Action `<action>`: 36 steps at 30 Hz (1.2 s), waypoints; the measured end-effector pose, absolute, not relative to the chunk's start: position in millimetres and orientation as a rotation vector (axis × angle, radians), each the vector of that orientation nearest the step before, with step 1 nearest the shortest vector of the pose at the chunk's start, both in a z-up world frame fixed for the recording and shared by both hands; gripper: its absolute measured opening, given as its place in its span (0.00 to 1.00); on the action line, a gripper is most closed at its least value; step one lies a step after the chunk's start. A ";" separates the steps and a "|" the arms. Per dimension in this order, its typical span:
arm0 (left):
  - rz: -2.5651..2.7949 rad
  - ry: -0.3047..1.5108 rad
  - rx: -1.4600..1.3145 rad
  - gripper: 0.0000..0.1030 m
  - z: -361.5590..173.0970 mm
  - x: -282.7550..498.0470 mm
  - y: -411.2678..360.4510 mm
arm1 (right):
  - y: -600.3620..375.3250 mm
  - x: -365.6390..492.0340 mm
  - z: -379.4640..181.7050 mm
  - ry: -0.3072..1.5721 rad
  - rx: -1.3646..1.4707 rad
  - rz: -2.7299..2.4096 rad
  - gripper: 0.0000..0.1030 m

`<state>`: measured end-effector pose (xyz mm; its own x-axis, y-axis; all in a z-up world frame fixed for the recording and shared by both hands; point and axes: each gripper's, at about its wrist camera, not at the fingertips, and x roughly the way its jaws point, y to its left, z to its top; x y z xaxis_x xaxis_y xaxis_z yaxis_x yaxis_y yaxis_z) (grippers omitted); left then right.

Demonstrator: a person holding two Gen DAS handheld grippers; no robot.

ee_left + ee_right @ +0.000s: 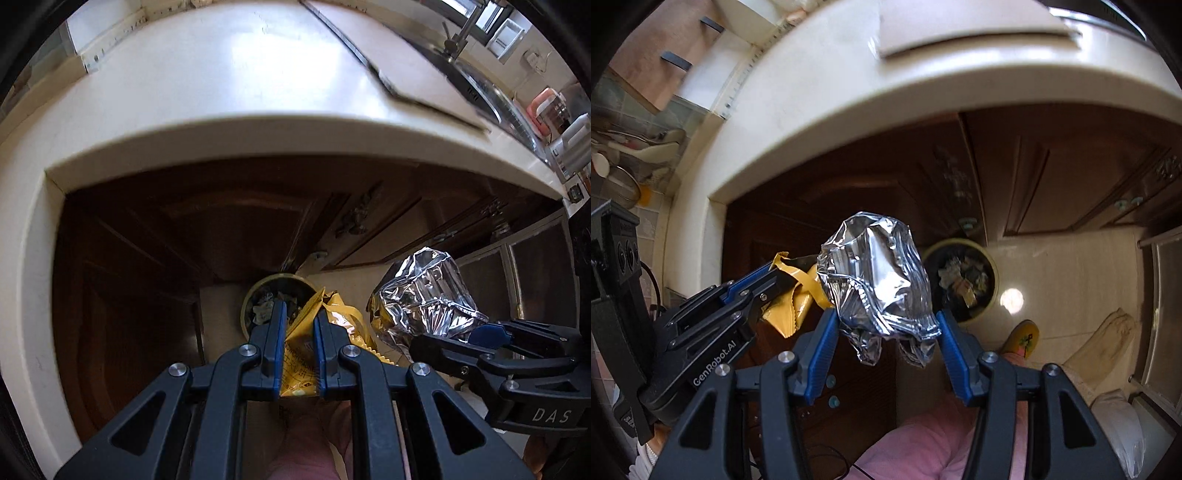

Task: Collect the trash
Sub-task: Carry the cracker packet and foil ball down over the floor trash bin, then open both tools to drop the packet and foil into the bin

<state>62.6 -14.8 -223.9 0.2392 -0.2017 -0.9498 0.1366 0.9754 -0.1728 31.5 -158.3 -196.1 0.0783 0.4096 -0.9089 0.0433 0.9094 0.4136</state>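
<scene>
Our left gripper (299, 314) pinches the yellow wrapper (334, 321) w/ narrow fingers. Our right gripper (886, 332) clamps the foil wad (875, 280). Trash bin (991, 273) sits beyond both fingertips.

Left gripper (298, 314) clamped, right gripper (884, 325) gripping — both angled down

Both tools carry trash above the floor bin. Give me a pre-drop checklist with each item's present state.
1. Left tool shut on yellow wrapper: ok.
2. Right tool gripping silver foil bag: ok.
3. Trash bin open, no lid in the way: ok.
4. Room left in bin: cannot tell; litter already inside.
5. Foil bag directly over bin: cannot tell.
6. Tools clear of each other: ok.
</scene>
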 end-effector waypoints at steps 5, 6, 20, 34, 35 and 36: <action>-0.218 1.345 -0.053 0.11 -274.3 60.8 -18.9 | -158.1 29.7 -246.1 1.540 0.374 0.267 0.53; -0.210 1.354 -0.056 0.11 -288.0 61.2 -20.1 | -158.7 30.2 -255.1 1.548 0.370 0.265 0.53; -0.144 1.426 -0.135 0.11 -449.5 65.4 -35.3 | -160.9 30.9 -410.8 1.628 0.274 0.267 0.53; -0.114 1.445 -0.138 0.35 -538.0 71.7 -30.4 | -155.6 47.9 -512.0 1.674 0.250 0.230 0.55; -0.114 1.448 -0.144 0.44 -543.0 72.4 -29.6 | -154.6 49.0 -515.7 1.679 0.254 0.230 0.55; -0.109 1.450 -0.145 0.52 -544.8 72.9 -27.2 | -155.2 49.9 -517.4 1.682 0.257 0.232 0.55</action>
